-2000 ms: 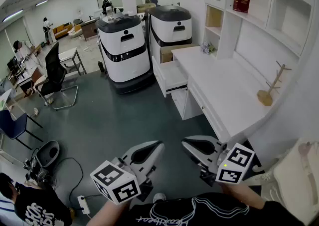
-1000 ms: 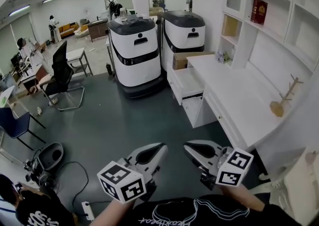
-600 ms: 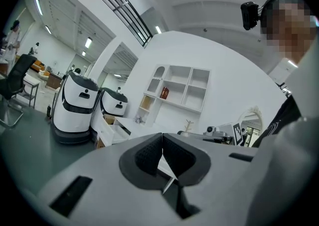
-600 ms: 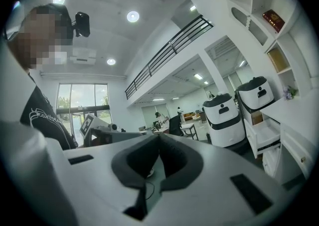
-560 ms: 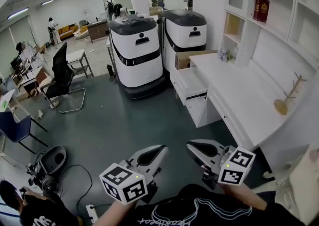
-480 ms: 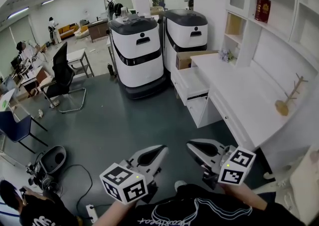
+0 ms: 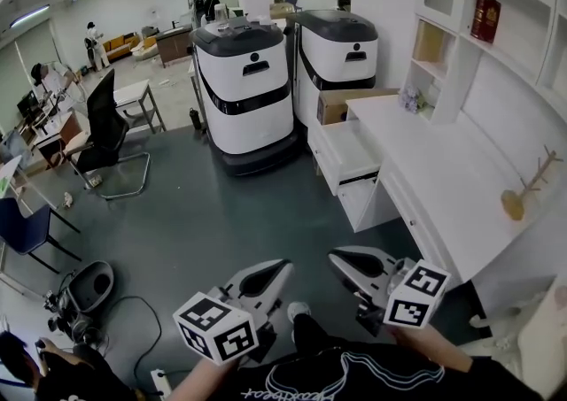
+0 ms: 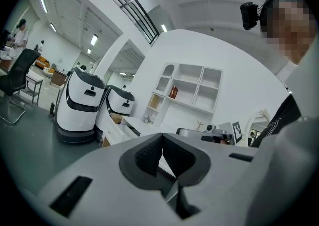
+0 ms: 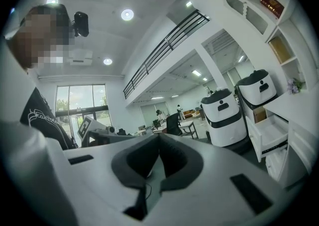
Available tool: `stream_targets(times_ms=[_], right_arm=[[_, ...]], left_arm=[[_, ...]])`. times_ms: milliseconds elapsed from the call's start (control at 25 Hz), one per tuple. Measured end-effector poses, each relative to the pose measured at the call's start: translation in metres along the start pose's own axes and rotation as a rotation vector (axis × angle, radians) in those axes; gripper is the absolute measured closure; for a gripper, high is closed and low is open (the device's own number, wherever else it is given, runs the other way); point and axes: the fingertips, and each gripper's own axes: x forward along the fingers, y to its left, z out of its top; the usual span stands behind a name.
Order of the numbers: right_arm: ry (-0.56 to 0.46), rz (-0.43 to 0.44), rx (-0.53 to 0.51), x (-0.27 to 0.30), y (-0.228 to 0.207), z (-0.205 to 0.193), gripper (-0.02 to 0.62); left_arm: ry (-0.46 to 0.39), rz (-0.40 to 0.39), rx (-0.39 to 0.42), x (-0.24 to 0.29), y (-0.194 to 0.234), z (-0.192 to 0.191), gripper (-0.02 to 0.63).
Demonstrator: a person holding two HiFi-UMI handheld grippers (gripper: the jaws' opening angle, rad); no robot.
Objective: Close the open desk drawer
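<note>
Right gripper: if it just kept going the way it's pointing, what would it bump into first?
Nothing near, it seems. The right gripper, jaws shut, points over bare floor towards the far black chair, not the drawer, which lies off to its right. Depth is hard to judge.

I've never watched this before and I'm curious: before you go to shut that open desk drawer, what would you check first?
1. Drawer plainly pulled out of the desk: ok.
2. Left gripper empty, jaws together: ok.
3. Right gripper empty, jaws together: ok.
4. Grippers within reach of the drawer: not ok, both are well short of it.
5. Nothing sticking up out of the drawer: ok, it looks empty in the head view.
</note>
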Motion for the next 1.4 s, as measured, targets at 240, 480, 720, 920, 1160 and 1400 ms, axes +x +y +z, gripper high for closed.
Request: stream_targets(times_ms=[240, 480, 720, 920, 1160, 1400], right_arm=[[0.036, 0.004, 0.053, 0.054, -0.076, 0.008, 0.589], [0.081, 0.023, 0.089, 0.113, -0.156, 0.023, 0.589], [0.078, -0.012, 0.105, 0.149, -0.233, 0.048, 0.589], [0.075, -0.043, 0.087, 0.163, -0.262, 0.062, 0.589], [0.075, -0.085, 0.099, 0.179, -0.294, 0.064, 0.589], [0.041, -0.196, 0.117, 0.200, -0.348, 0.076, 0.589]], left_arm=[[0.034, 0.032, -0.049, 0.053, 0.071, 0.017, 0.601], [0.075, 0.060, -0.085, 0.115, 0.152, 0.044, 0.601], [0.111, 0.005, -0.060, 0.184, 0.197, 0.073, 0.601], [0.130, -0.022, -0.046, 0.211, 0.220, 0.084, 0.601], [0.151, -0.081, -0.054, 0.242, 0.245, 0.092, 0.601], [0.202, -0.141, -0.036, 0.293, 0.292, 0.107, 0.601]])
